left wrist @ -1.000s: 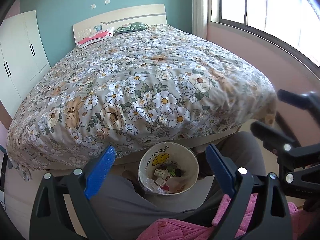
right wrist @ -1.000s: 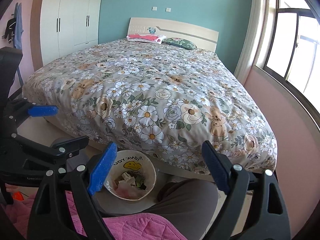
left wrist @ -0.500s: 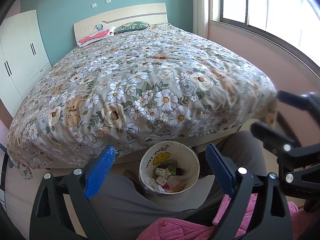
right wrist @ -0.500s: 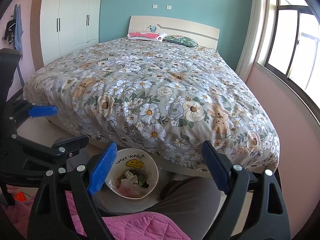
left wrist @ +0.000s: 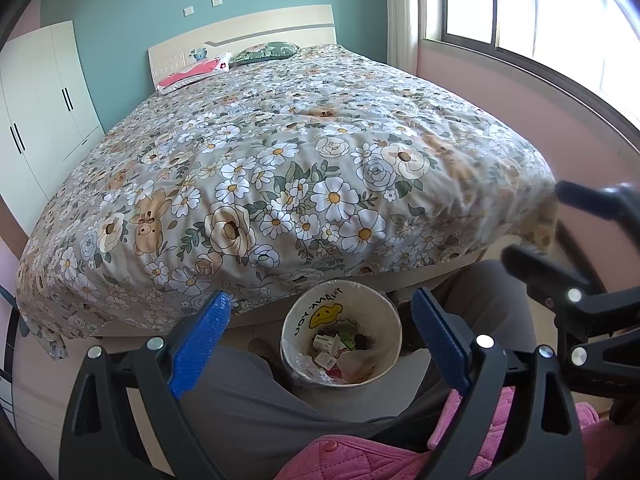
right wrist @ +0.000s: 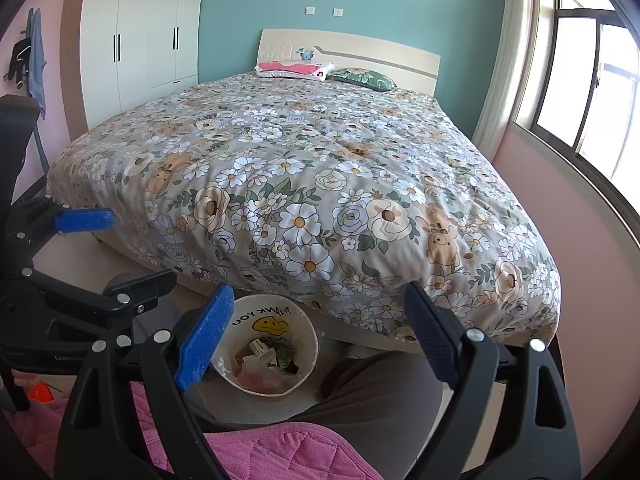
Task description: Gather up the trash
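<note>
A white trash bin (left wrist: 383, 312) with a yellow smiley and "THANK YOU" stands on the floor at the foot of the bed, between the person's knees. It holds small boxes, wrappers and a plastic bag. It also shows in the right wrist view (right wrist: 304, 328). My left gripper (left wrist: 320, 336) is open and empty, held above the bin. My right gripper (right wrist: 320, 332) is open and empty, above and right of the bin. Each gripper shows at the edge of the other's view.
A large bed with a floral quilt (left wrist: 304, 168) fills the room ahead, with two pillows (right wrist: 296, 68) at the headboard. A white wardrobe (right wrist: 140, 36) stands at the left, a window (left wrist: 540, 16) at the right. Grey trouser legs (left wrist: 248, 400) and pink quilted fabric (right wrist: 280, 456) lie below.
Both views have drifted slightly, so the bin sits a little lower and more central. Both grippers stay open and empty.
</note>
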Action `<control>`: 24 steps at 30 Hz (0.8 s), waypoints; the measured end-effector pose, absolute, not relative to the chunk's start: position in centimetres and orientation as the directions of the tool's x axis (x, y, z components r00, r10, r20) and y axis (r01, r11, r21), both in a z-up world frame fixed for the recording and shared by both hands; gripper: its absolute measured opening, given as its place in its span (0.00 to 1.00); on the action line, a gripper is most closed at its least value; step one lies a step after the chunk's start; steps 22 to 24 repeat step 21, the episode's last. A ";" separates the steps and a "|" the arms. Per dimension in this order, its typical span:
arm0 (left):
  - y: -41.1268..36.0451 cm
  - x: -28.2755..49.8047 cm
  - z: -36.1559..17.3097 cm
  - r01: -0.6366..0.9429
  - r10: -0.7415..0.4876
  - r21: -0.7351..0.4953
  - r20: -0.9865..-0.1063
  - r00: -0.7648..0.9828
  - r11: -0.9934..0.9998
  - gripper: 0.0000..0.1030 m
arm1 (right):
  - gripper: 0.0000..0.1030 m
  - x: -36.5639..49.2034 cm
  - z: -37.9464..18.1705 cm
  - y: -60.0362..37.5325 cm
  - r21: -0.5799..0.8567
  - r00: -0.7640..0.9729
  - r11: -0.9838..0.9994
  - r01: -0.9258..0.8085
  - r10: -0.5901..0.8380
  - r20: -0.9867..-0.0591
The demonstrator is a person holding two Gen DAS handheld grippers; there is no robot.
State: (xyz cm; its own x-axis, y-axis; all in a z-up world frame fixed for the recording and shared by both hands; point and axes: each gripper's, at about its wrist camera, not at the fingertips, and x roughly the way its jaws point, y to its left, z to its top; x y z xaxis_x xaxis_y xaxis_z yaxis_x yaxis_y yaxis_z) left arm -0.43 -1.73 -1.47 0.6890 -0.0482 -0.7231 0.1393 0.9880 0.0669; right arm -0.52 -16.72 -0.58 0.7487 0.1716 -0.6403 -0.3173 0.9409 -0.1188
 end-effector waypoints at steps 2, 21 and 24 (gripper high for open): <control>-1.6 -0.5 -1.5 0.137 -0.044 0.072 -0.721 0.692 0.988 0.91 | 0.83 -0.5 -0.6 -16.7 -0.115 0.748 0.941 -0.318 0.175 -0.641; -1.7 -0.5 -1.1 0.134 -0.043 0.069 -0.723 0.689 0.989 0.91 | 0.84 -0.2 -0.3 -17.2 -0.108 0.746 0.940 -0.325 0.185 -0.639; -1.7 -0.5 -1.1 0.134 -0.043 0.069 -0.723 0.689 0.989 0.91 | 0.84 -0.2 -0.3 -17.2 -0.108 0.746 0.940 -0.325 0.185 -0.639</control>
